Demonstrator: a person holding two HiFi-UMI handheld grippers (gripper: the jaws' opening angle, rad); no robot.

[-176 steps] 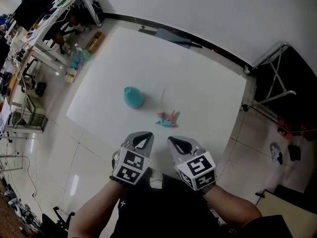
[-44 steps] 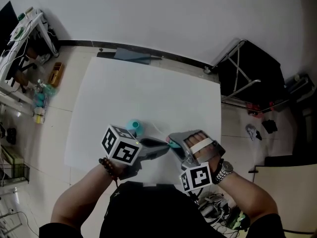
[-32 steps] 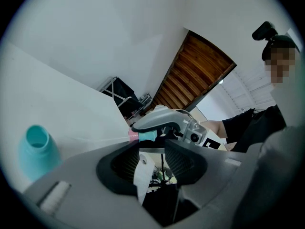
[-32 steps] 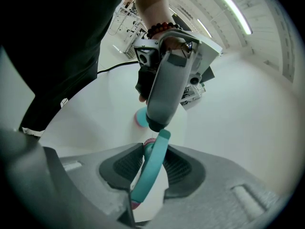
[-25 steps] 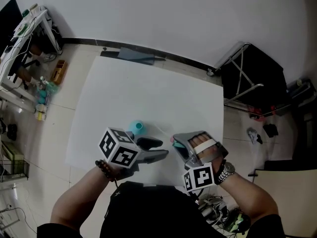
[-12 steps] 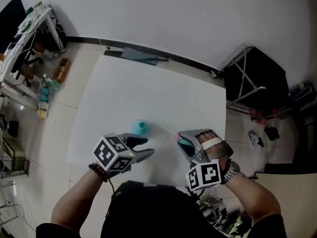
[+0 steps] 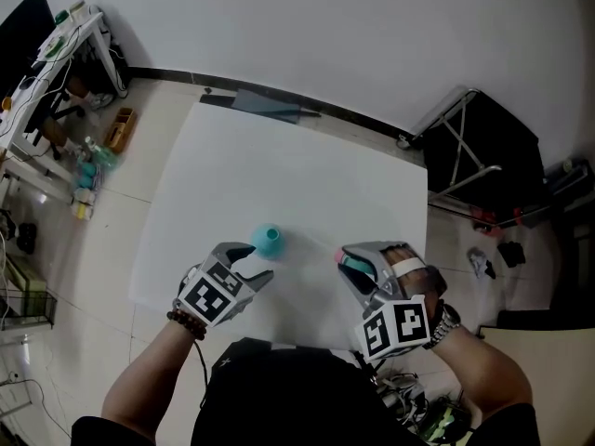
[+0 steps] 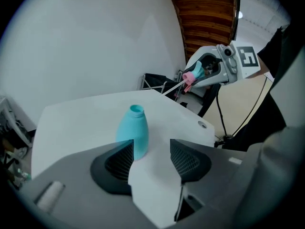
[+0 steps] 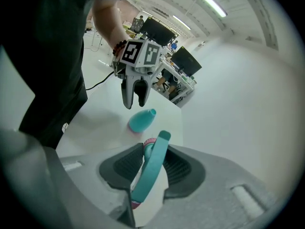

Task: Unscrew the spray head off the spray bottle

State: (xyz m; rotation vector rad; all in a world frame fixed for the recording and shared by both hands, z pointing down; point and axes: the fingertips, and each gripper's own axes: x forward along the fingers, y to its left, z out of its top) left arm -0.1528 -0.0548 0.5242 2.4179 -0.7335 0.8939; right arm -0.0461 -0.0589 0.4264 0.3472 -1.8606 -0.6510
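We saw one white table (image 7: 307, 147) filling the middle of the head view. Its near edge ran just under both grippers, its far edge met a dark strip along the foot of a white wall, and its right edge stood near a black folding stand (image 7: 483, 147) at the right of the frame. Most of the white top stretched away from the bottle toward the upper part of the frame.

One teal bottle (image 7: 268, 240) stood upright with its neck open, low in the frame near the near edge. The left gripper (image 7: 255, 261) hung just beside it at lower left. In the left gripper view its jaws were spreading apart with nothing between the pads, and the bottle (image 8: 135, 130) stood just beyond the tips, in front of the left-hand jaw.

The right gripper (image 7: 354, 266) hovered over the near edge at lower right, well apart from the bottle. It pinched the one spray head (image 9: 156, 159), whose teal trigger stood up between the pads with a pink part showing behind it. From the left gripper view the pink nozzle (image 8: 189, 77) poked out of that gripper at upper right.

The floor was pale tile. A cluttered desk (image 7: 65, 35) sat at upper left, and a brown wooden door (image 8: 209, 18) showed at the top of the left gripper view.

We counted two grippers, one bottle, one spray head and one table.
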